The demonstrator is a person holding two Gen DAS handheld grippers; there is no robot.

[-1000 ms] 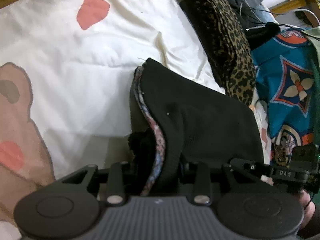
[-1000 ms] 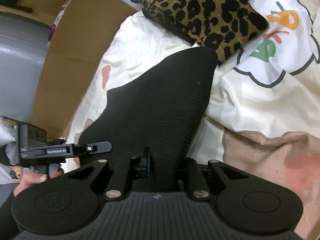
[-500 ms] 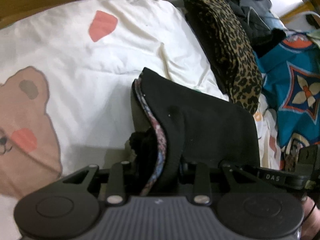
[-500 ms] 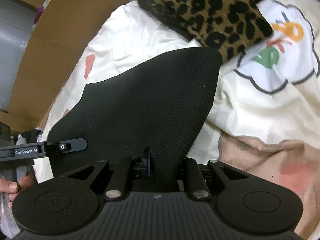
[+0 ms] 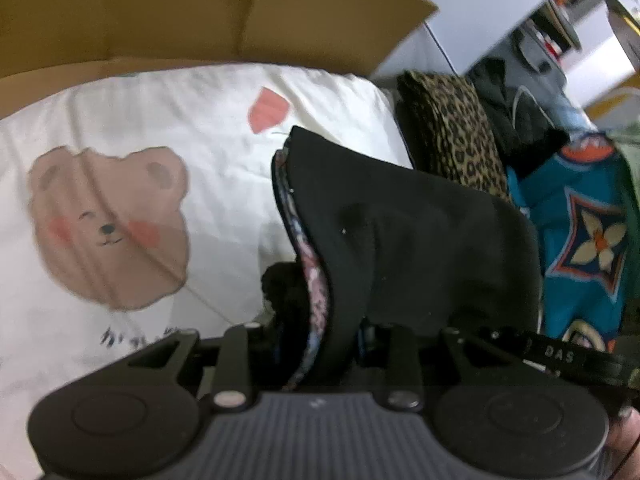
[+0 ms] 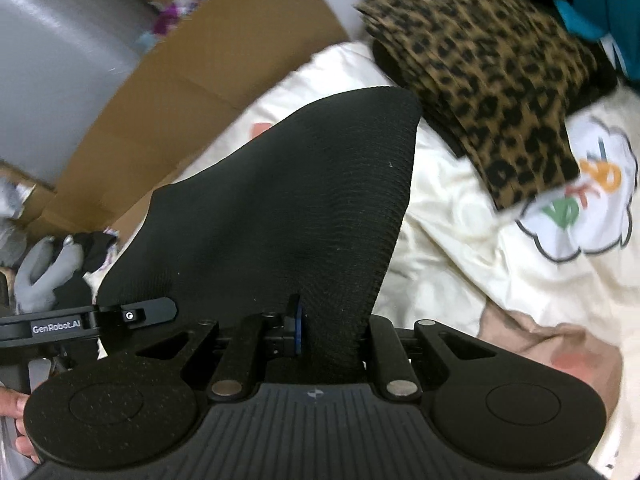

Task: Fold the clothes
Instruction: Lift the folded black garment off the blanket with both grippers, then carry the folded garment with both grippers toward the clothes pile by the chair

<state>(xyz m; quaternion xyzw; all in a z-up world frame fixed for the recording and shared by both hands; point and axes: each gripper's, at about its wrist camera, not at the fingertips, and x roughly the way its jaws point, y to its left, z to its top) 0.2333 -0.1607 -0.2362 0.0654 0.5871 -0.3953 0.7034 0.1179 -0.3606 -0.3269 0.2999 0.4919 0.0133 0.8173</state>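
A folded black garment (image 5: 420, 240) with a floral-patterned inner layer hangs between both grippers, held above a cream bedsheet (image 5: 192, 128). My left gripper (image 5: 320, 332) is shut on one edge of it. My right gripper (image 6: 320, 328) is shut on the other edge; the garment (image 6: 288, 200) shows ribbed black cloth there. The right gripper's side also shows at the lower right of the left wrist view (image 5: 560, 356), and the left gripper shows at the left of the right wrist view (image 6: 100, 320). The fingertips are hidden in the cloth.
A folded leopard-print garment (image 6: 480, 68) lies on the sheet beyond the black one, also in the left wrist view (image 5: 452, 128). A cardboard box (image 5: 200, 12) stands behind the bed. A teal patterned cloth (image 5: 580, 232) lies at the right. A bear print (image 5: 108, 224) marks the sheet.
Both grippers have lifted and pulled back with the black garment. More of the sheet, the bear print and the cardboard box have come into view.
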